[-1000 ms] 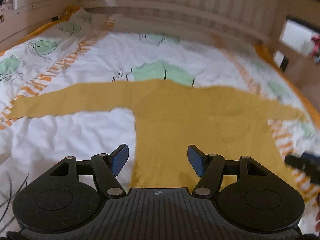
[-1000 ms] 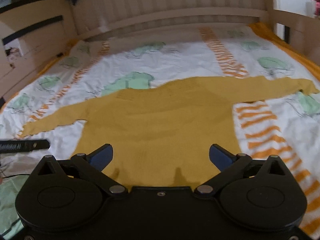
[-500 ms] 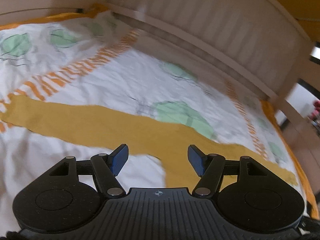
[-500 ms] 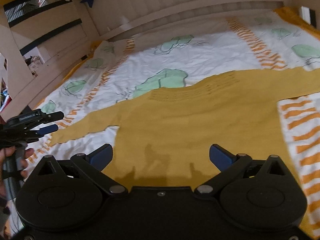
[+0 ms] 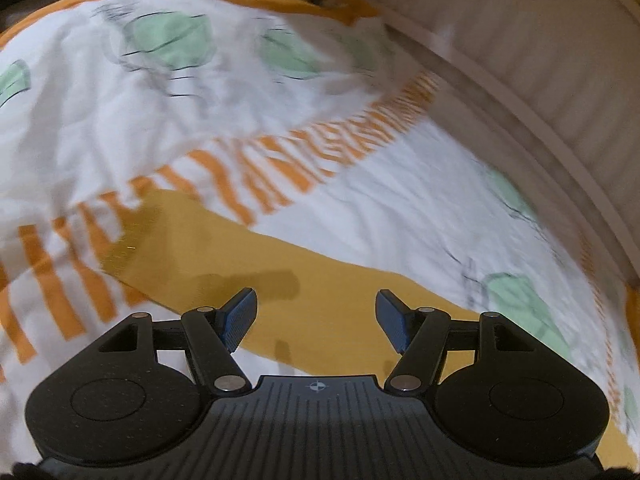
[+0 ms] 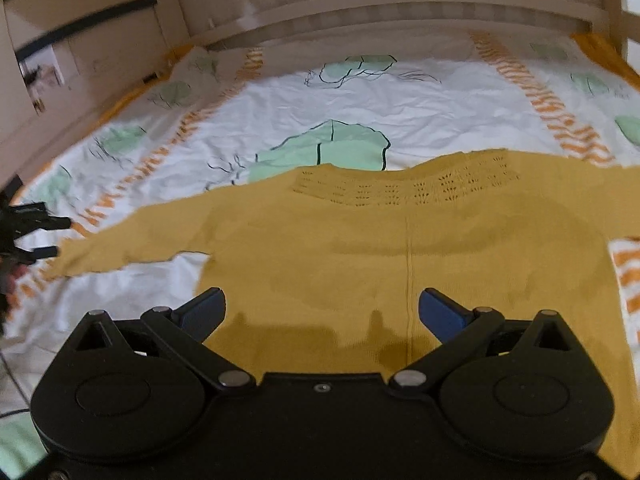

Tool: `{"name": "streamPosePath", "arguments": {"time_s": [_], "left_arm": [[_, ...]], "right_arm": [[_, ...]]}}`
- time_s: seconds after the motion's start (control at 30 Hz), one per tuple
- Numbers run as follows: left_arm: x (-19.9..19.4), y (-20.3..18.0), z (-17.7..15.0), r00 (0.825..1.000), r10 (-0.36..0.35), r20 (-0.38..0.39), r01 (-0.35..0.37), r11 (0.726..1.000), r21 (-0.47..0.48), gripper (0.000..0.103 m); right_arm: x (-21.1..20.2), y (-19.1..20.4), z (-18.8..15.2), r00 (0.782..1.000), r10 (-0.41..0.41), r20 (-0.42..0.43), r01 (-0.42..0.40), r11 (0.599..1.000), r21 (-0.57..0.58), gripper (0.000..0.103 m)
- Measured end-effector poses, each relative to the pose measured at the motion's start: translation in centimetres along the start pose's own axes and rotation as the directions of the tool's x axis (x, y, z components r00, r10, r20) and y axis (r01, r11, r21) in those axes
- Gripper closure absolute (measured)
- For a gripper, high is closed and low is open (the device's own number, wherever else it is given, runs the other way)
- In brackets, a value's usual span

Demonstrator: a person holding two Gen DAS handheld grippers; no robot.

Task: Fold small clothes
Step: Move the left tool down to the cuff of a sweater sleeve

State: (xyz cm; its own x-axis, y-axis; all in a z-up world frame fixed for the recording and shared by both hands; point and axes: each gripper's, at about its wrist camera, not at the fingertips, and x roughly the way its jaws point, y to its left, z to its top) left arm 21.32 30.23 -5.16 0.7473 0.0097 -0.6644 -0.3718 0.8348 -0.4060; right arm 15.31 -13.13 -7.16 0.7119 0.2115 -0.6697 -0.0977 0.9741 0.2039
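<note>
Now that the left gripper [image 5: 316, 320] has swung from body to sleeve [image 5: 280, 264], hovering open and empty, cuff just ahead-left of jaws, ready to grab.

1. We see the yellow sweater [image 6: 400, 248] cut by the right wrist picture's edge at 3 o'clock; its right sleeve end is out of frame.
2. The right gripper [image 6: 320, 308] body hides the sweater hem at 6 o'clock.
3. The left gripper [image 6: 46, 236] sits at 9 o'clock, partly cropped and blurred; we cannot read its jaws there.
4. In the left wrist picture, the bedspread [image 5: 280, 92] print is smeared by motion toward 12 o'clock.
5. The sleeve [image 5: 320, 288] runs under the gripper body at 6 o'clock.
</note>
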Motion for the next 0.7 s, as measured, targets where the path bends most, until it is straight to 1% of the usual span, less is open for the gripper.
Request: {"name": "streamPosePath", "arguments": {"time_s": [0.13, 0.2, 0.27, 0.33, 0.4, 0.47, 0.6, 0.67, 0.7], "left_arm": [[0.6, 2.9, -0.3, 0.999, -0.008, 0.032, 0.011, 0.996, -0.091, 0.039], [0.9, 3.6, -0.6, 0.999, -0.014, 0.037, 0.018, 0.993, -0.114, 0.039], [1.0, 4.0, -0.9, 1.000, -0.007, 0.029, 0.010, 0.995, -0.099, 0.039], [1.1, 4.3, -0.9, 1.000, 0.020, 0.020, -0.018, 0.998, -0.060, 0.039], [1.4, 4.8, -1.1, 0.999, 0.041, 0.005, -0.041, 0.998, -0.057, 0.039], [1.8, 6.0, -1.6, 1.000, 0.022, -0.017, -0.024, 0.993, -0.114, 0.039], [1.9, 7.8, -1.9, 1.000, -0.025, 0.008, 0.026, 0.979, -0.202, 0.039], [2.1, 7.9, -2.2, 0.999, -0.037, 0.024, 0.042, 0.975, -0.218, 0.036], [2.1, 7.9, -2.3, 0.998, -0.045, 0.035, 0.051, 0.973, -0.225, 0.031]], "right_arm": [[2.6, 0.4, -0.5, 1.000, 0.000, -0.012, 0.000, 1.000, -0.017, 0.000], [3.7, 0.4, -0.8, 1.000, -0.021, -0.009, 0.021, 0.999, -0.029, 0.000], [4.6, 0.7, -1.4, 0.997, -0.070, 0.016, 0.071, 0.996, -0.059, 0.000], [5.2, 0.9, -2.0, 0.991, -0.123, 0.045, 0.127, 0.987, -0.097, 0.000], [5.9, 0.9, -2.5, 0.988, -0.146, 0.051, 0.151, 0.983, -0.108, 0.000], [6.6, 0.5, -3.1, 0.990, -0.140, 0.025, 0.142, 0.985, -0.094, 0.000], [6.8, 0.2, -3.6, 0.990, -0.135, 0.038, 0.138, 0.987, -0.087, 0.000], [6.8, 0.0, -3.7, 0.991, -0.129, 0.041, 0.132, 0.988, -0.080, 0.000], [6.8, 0.0, -3.8, 0.991, -0.126, 0.043, 0.129, 0.989, -0.076, 0.000]]}}
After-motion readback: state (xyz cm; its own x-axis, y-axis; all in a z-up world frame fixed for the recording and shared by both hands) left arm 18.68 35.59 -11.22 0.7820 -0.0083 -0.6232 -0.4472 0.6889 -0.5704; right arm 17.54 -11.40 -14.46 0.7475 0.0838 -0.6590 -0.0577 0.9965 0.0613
